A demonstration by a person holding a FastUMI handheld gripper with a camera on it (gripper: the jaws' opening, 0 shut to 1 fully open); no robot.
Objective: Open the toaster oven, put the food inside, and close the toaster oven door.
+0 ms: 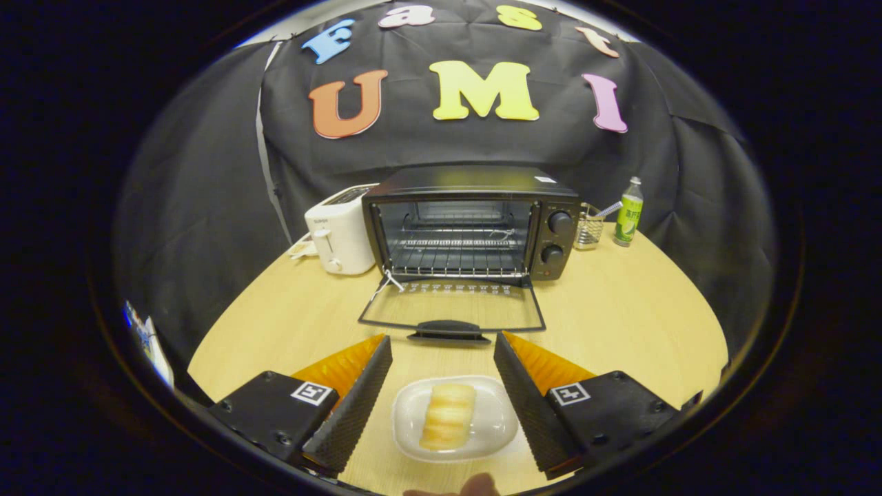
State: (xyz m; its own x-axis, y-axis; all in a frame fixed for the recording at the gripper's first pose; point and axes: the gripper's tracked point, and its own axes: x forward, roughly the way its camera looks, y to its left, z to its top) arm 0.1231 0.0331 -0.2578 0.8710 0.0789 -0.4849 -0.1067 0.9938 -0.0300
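Observation:
A black toaster oven (475,224) stands at the back of the wooden table, its glass door (453,311) folded down flat with the handle toward me. A wire rack (458,258) lies inside the lit cavity. Nearer to me, a pale bread roll (448,415) rests on a small white plate (493,427). My gripper (442,342) is open, its two fingers spread wide on either side of the plate without touching it. The fingertips reach almost to the door handle.
A white pop-up toaster (341,238) sits left of the oven. To the oven's right are a small wire holder (588,231) and a green bottle (628,213). The round tabletop (620,310) has bare wood on both sides of the door.

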